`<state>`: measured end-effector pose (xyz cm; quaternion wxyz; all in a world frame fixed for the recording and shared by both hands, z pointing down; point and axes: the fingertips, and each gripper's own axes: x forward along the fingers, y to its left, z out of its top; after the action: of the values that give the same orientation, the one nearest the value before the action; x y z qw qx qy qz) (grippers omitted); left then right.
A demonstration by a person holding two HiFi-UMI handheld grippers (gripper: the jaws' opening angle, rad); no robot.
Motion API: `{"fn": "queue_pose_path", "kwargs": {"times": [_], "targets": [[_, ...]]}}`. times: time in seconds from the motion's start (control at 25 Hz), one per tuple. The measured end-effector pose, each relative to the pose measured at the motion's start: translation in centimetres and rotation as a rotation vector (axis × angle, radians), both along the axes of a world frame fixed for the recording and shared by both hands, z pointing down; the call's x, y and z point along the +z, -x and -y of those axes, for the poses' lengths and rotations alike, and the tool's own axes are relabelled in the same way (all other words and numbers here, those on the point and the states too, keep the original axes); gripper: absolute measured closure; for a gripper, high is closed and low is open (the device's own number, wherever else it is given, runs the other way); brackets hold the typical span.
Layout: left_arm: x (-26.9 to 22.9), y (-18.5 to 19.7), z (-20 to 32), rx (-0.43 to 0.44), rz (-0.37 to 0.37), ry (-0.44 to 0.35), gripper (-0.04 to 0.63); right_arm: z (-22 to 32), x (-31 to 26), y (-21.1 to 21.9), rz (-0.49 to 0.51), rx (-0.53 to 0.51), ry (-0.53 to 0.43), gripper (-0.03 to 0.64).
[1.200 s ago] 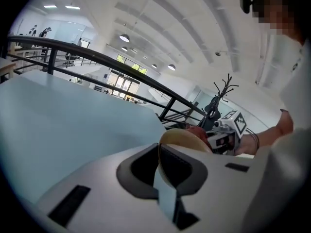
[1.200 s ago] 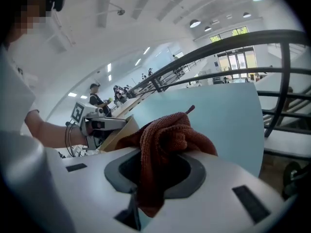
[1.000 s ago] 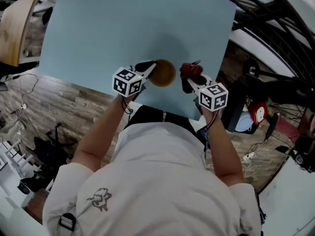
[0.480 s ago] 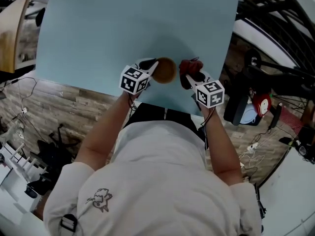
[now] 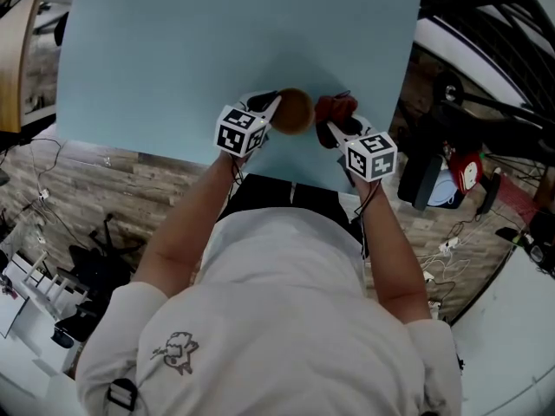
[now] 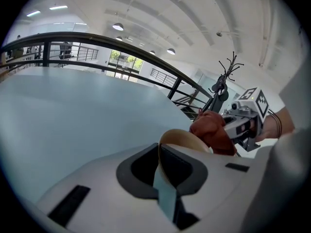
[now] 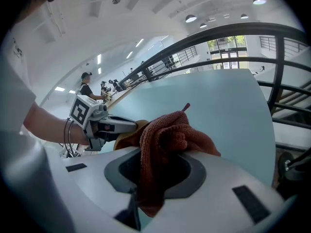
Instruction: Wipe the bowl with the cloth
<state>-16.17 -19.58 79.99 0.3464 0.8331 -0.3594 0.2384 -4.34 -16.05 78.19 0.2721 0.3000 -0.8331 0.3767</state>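
gripping the bowl [image 5: 295,111] by its rim in the nearly shut left claw [image 5: 271,113], clamping the bunched cloth [image 5: 336,107] in the right claw [image 5: 333,133] just right of the bowl; judging the wiping as not yet started, all of it remaining.

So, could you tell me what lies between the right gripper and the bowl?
The reddish cloth, clamped in the right gripper, bunches between it and the wooden bowl, as the right gripper view shows.
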Motion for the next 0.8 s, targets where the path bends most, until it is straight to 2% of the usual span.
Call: {"fn": "queue_pose_path", "kwargs": {"times": [0.24, 0.56, 0.68, 0.8], "targets": [[0.7, 0.1, -0.2, -0.027, -0.016, 0.012, 0.571, -0.3, 0.1, -0.2, 0.000, 0.002, 0.004, 0.517], [1.7, -0.3, -0.3, -0.050, 0.017, 0.003, 0.569, -0.7, -0.3, -0.6, 0.016, 0.017, 0.005, 0.517], [1.4, -0.3, 0.1, -0.057, -0.002, -0.006, 0.563, -0.7, -0.4, -0.8, 0.012, 0.018, 0.003, 0.517], [0.8, -0.5, 0.6, -0.043, -0.015, -0.023, 0.475, -0.5, -0.6, -1.1, 0.007, 0.025, -0.004, 0.516]]}}
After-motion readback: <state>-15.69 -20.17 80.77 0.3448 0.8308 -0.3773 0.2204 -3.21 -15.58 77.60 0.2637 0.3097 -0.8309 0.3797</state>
